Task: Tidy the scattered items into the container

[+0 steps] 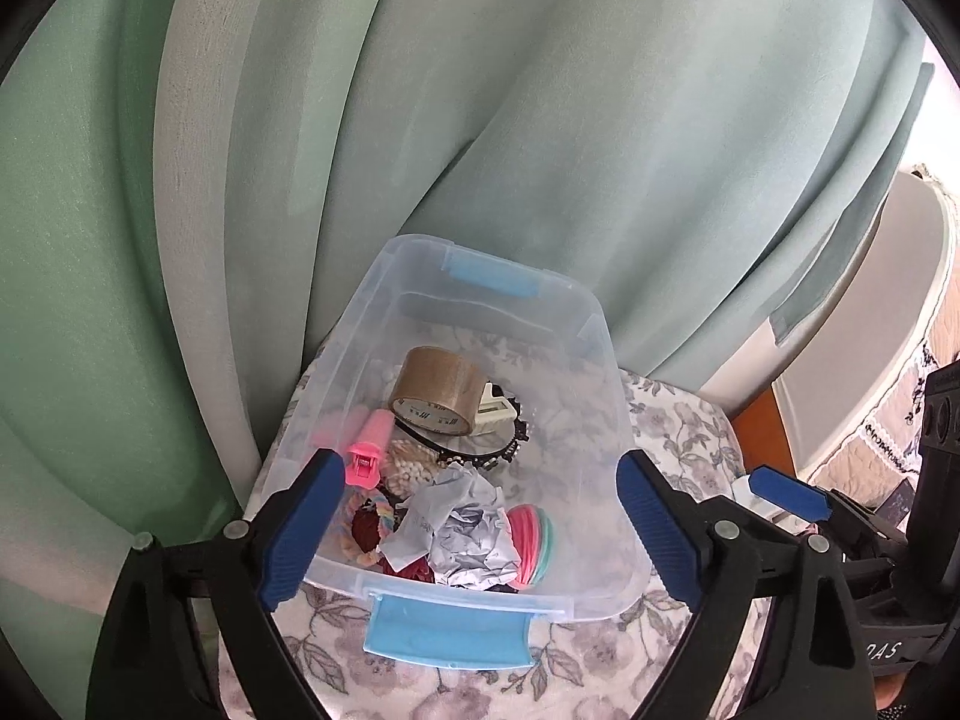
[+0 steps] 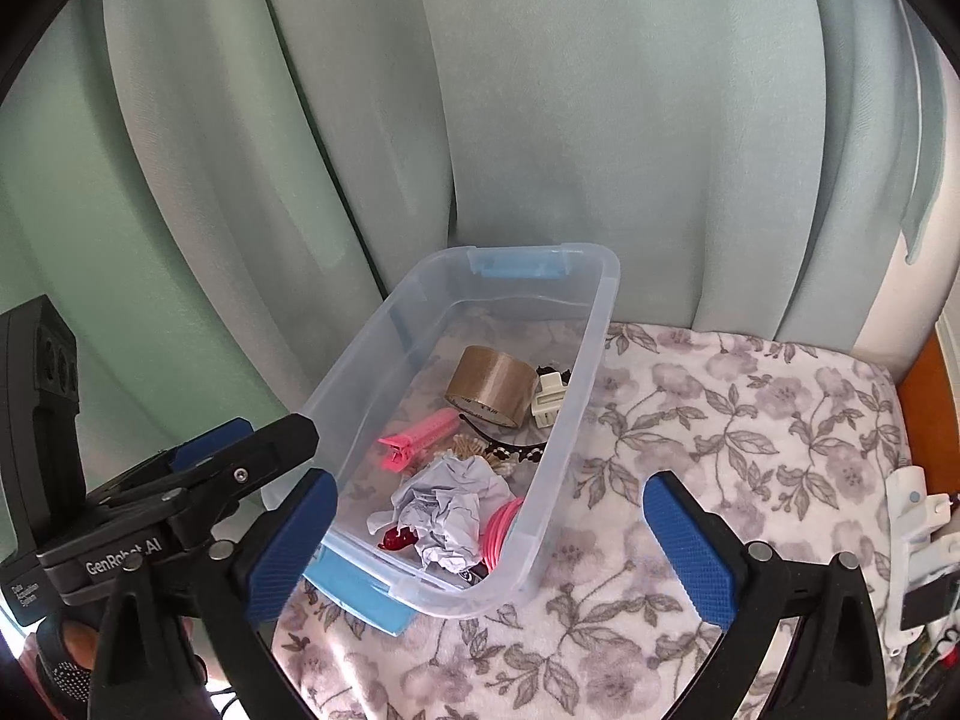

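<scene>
Your left gripper (image 1: 468, 531) is wide open w/ nothing held; the clear container (image 1: 591, 324) sits just ahead, between its fingers. Your right gripper (image 2: 492, 540) is fully spread too, empty, container (image 2: 591, 324) ahead & slightly left. Inside: tape roll (image 1: 441, 390), pink clip (image 1: 367, 450), crumpled paper (image 1: 462, 525). It rests on a floral blanket (image 2: 750, 420); pale green curtains (image 2: 540, 120) hang right behind

Crumpled paper (image 1: 462, 531) hides dark item beneath (identity unclear).
</scene>
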